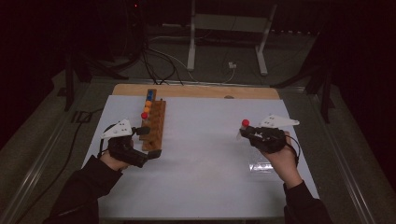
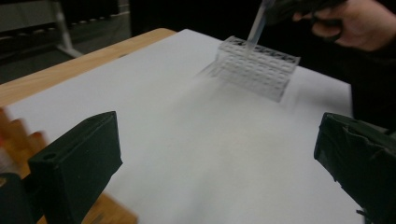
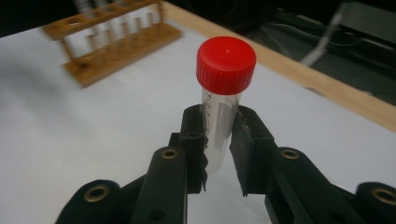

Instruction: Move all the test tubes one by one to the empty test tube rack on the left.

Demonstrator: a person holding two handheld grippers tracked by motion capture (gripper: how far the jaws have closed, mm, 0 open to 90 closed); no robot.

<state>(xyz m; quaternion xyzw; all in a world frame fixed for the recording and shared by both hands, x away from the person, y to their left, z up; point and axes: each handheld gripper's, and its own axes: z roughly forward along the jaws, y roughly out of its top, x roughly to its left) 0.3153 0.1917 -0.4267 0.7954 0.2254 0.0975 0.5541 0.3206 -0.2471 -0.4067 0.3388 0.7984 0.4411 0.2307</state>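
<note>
A red-capped tube (image 3: 221, 112) is clamped upright below its cap by the right gripper (image 3: 218, 140), above the clear rack (image 2: 256, 67) on the worktop (image 1: 201, 186), apparently for insertion. The left gripper (image 1: 148, 141), jaws wide and empty, is held beside the wooden rack (image 1: 154, 125), probably to steady it.

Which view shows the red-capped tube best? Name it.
The right gripper view: the tube stands close up, clamped between the right gripper jaws. The high view shows it small; the left gripper view shows its blurred lower end.
</note>
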